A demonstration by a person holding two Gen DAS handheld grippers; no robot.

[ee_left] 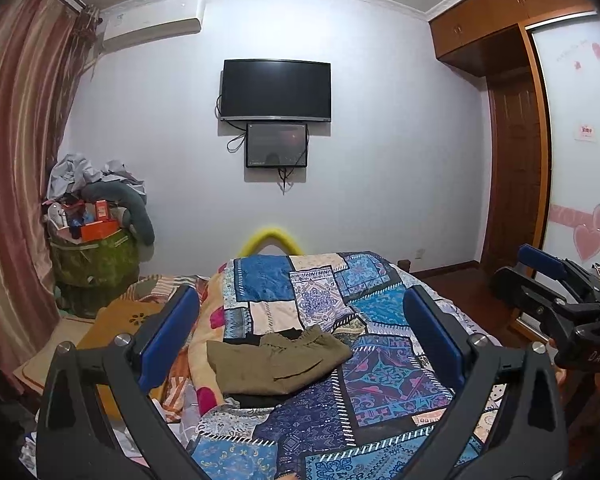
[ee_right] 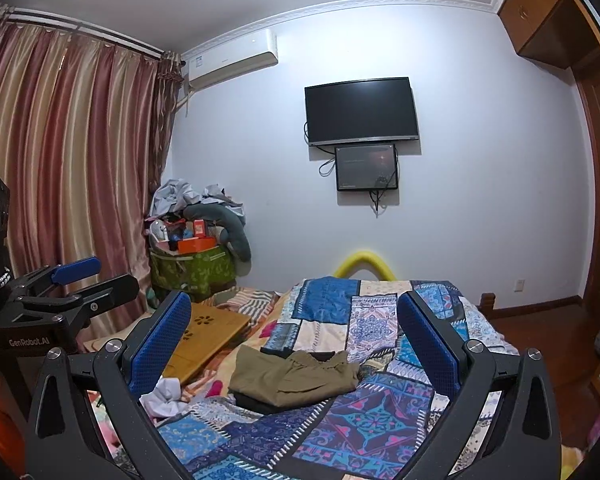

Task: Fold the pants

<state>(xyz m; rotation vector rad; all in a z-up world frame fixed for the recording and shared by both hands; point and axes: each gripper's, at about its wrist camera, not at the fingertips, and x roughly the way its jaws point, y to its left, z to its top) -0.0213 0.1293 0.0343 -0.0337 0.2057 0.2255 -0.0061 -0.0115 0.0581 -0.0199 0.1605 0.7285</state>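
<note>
Both claws hang in the air above the bed, empty, with their blue-padded fingers spread wide apart. Seen from the left wrist, the left claw (ee_left: 300, 344) frames the folded olive-green cloth pants (ee_left: 278, 360), which lie ahead of and below it, well apart from its fingertips, between the two pads. The pants rest as a rumpled, roughly rectangular bundle on top of a flat black garment (ee_left: 256, 399) whose edge shows beneath their near side. Both lie on the blue patchwork quilt (ee_left: 364, 380) that covers the bed.

From the right wrist, the right claw (ee_right: 296, 344) holds the same pants (ee_right: 294, 378) between its fingers, ahead and slightly left of centre, again without touching. A crumpled white cloth (ee_right: 162, 394) lies just beside the left finger of this claw, on the floral orange blanket (ee_right: 212, 384). Farther left sits a low wooden lap desk (ee_right: 204, 336) with flower-shaped cut-outs.

Each claw shows in the other's view: the right claw (ee_left: 540, 276) at the far right of the left camera, the left claw (ee_right: 76, 280) at the far left of the right camera, both level with one another and well apart.

Far ahead, on the pale wall, hangs a black flat television (ee_left: 276, 90) with a smaller dark screen (ee_left: 277, 145) just beneath it.
</note>
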